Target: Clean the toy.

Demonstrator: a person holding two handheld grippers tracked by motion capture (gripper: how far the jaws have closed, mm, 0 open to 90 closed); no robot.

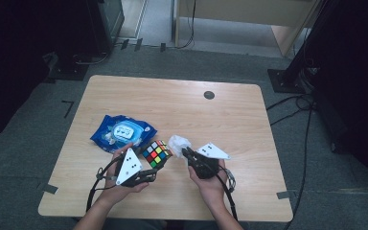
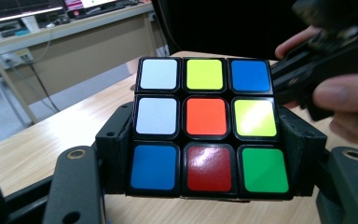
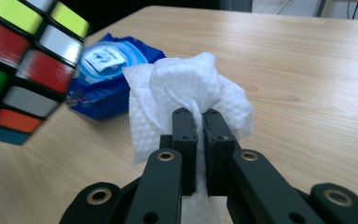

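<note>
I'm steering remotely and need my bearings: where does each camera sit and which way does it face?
High view: above the person's side, looking forward and down on the table; forearms, both hands.
Left gripper view: along the left gripper, its jaws clamping the cube; right hand's fingers beyond.
Right gripper view: along the right gripper, pinching the wipe.
Shared: cube in all views; wipes pack in the high and right gripper views.

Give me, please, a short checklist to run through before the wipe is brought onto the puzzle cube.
1. Cube held: the puzzle cube sits clamped between the left gripper jaws. Ok.
2. Wipe held: the right gripper is pinched on the white wipe. Ok.
3. Cloth free to rub: a bunched wad sticks out past the jaws. Ok.
4. Gap: wipe close beside the cube in the high view; whether they touch, cannot tell.
5. Wipes pack: lies on the table behind, out of the way. Ok.
</note>
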